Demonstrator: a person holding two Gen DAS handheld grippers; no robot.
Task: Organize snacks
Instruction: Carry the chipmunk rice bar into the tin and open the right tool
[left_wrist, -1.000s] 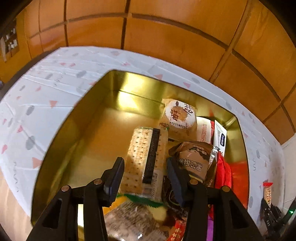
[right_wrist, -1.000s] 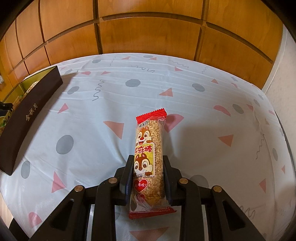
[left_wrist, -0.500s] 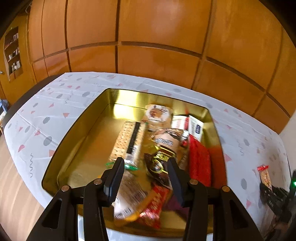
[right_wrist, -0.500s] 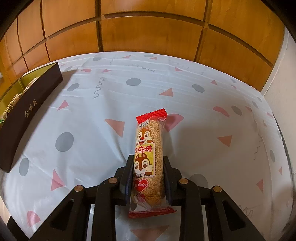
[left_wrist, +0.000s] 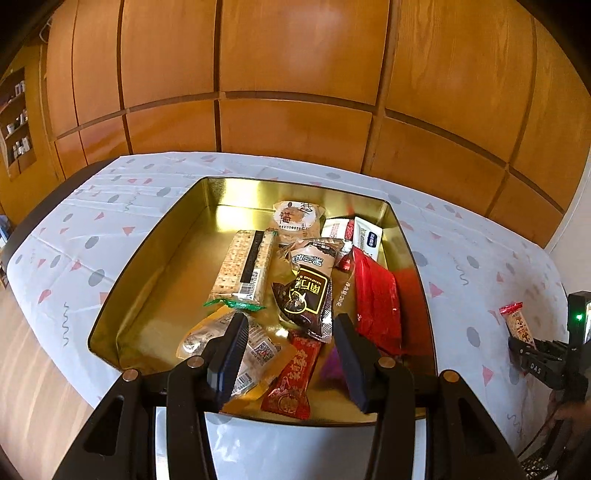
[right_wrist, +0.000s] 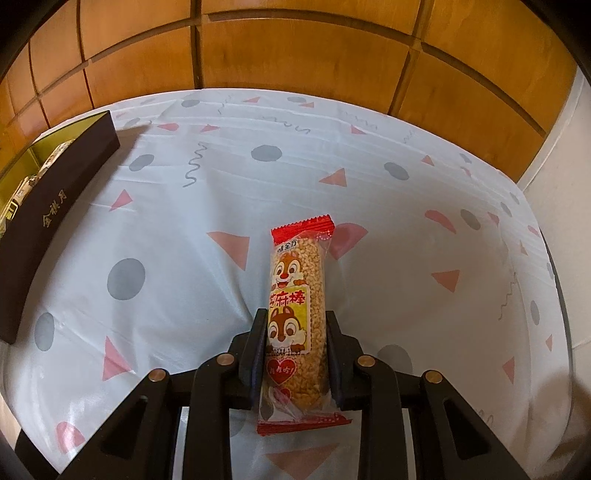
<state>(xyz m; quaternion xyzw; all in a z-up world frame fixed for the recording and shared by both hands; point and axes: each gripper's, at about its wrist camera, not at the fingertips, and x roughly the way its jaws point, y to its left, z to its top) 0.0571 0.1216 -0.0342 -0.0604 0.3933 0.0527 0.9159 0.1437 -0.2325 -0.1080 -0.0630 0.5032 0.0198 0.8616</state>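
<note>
A gold tin box (left_wrist: 147, 258) sits on the patterned tablecloth and holds several wrapped snacks: a cracker pack (left_wrist: 243, 266), a dark brown packet (left_wrist: 306, 291), a red packet (left_wrist: 376, 295). My left gripper (left_wrist: 288, 354) is open and empty, above the tin's near edge. My right gripper (right_wrist: 295, 347) is shut on a sesame bar with a chipmunk wrapper (right_wrist: 297, 295), low over the cloth. The bar (left_wrist: 517, 325) and right gripper also show at the right of the left wrist view.
The tin's dark outer wall (right_wrist: 48, 218) lies at the left in the right wrist view. Wooden wall panels (left_wrist: 295, 92) stand behind the table. The table edge and wood floor (left_wrist: 33, 387) are at the left.
My left gripper has pulled back and up from inside the tin, so the whole tin now shows. My right gripper stays shut on the sesame bar, barely moved.
</note>
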